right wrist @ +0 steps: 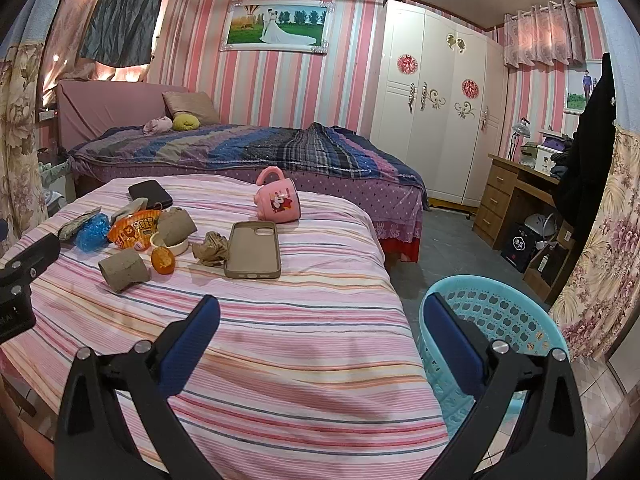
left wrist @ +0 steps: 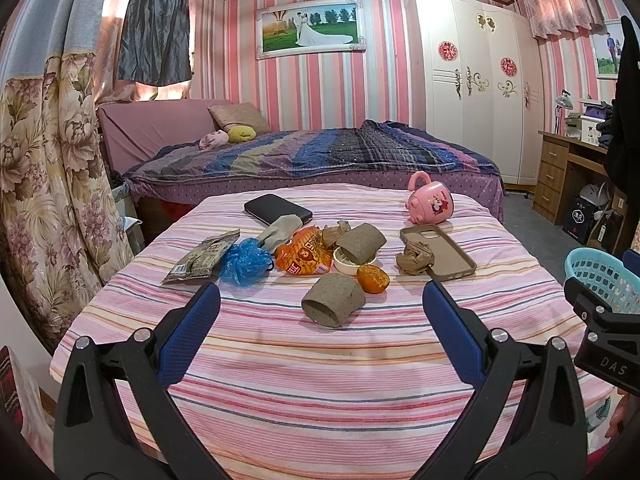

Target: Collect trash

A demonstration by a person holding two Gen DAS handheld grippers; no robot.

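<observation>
Trash lies in a heap on the pink striped bed cover [left wrist: 320, 380]: a near cardboard tube [left wrist: 333, 305], a second tube [left wrist: 362, 245] resting on a white lid [left wrist: 346, 266], an orange fruit piece [left wrist: 373, 279], an orange snack wrapper [left wrist: 306, 257], a blue plastic bag [left wrist: 245, 262], a grey wrapper [left wrist: 202, 258] and a crumpled brown wad [left wrist: 415, 262]. My left gripper [left wrist: 320, 286] is open, just short of the near tube. My right gripper [right wrist: 320, 299] is open over the cover [right wrist: 280, 360], its right finger in front of the teal basket [right wrist: 500, 320].
A tan phone case [left wrist: 440, 252], a pink mug [left wrist: 430, 203] and a black phone [left wrist: 277, 209] also lie on the cover. The basket [left wrist: 604, 280] stands on the floor off the bed's right side. A second bed [left wrist: 320, 152], wardrobe [left wrist: 472, 80] and desk [left wrist: 560, 168] are behind.
</observation>
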